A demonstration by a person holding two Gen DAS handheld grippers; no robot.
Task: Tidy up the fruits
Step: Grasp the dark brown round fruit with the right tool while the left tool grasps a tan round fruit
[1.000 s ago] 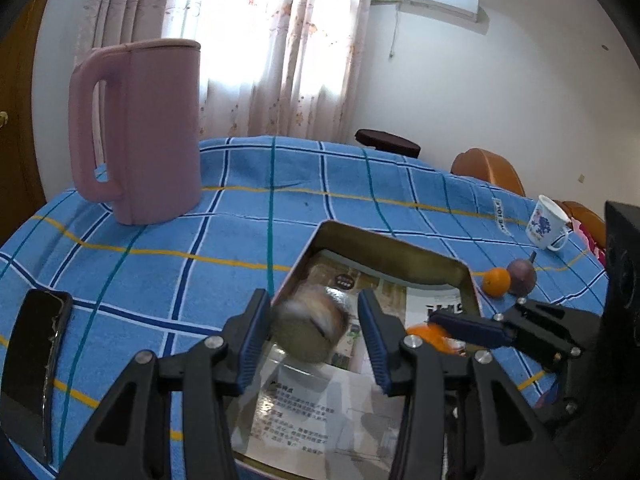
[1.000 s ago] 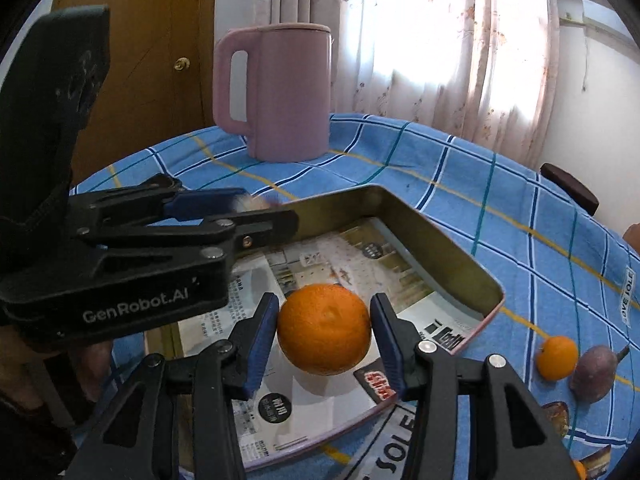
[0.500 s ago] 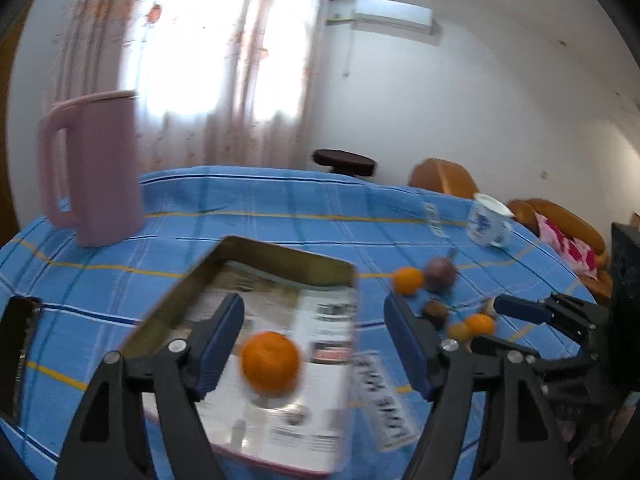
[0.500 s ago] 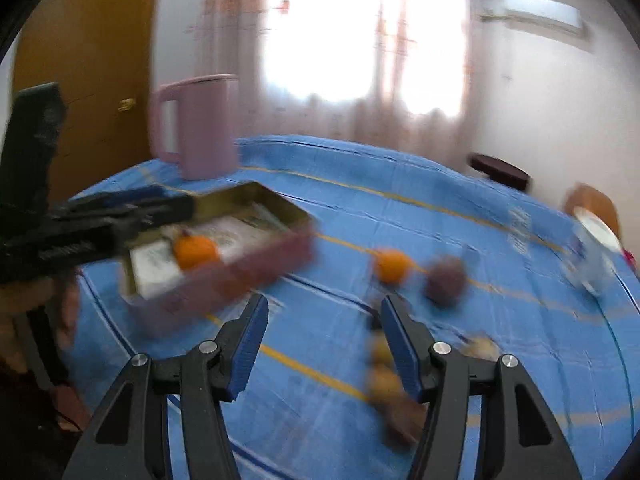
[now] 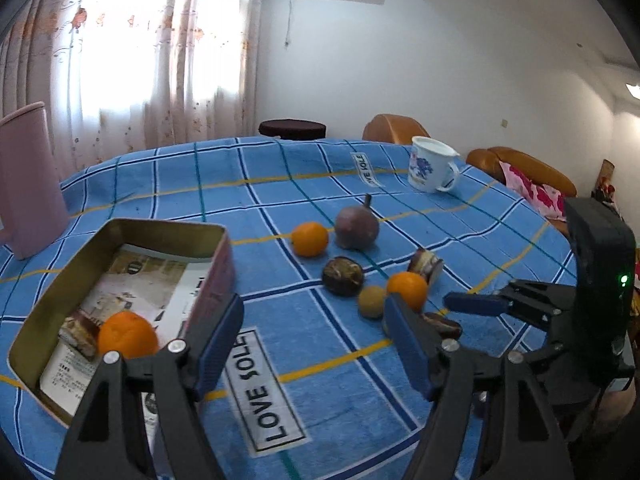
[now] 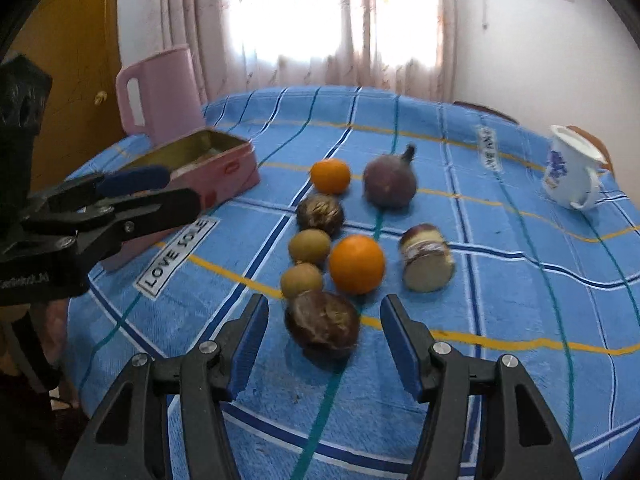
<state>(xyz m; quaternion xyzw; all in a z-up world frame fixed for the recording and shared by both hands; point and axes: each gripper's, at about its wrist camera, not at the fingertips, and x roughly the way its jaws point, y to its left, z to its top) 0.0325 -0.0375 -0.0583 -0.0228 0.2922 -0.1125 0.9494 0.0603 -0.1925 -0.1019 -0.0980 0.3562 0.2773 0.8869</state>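
My right gripper (image 6: 322, 344) stands open and empty; its jaws have just been closing slightly around the dark wrinkled fruit (image 6: 322, 324) on the tablecloth (image 6: 500, 292). It looks light, firm, so I grip its widest middle gently.

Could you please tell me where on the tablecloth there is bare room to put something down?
Bare cloth lies between the tin and the fruit cluster, and behind the fruit toward the white mug. The cluster itself is crowded.
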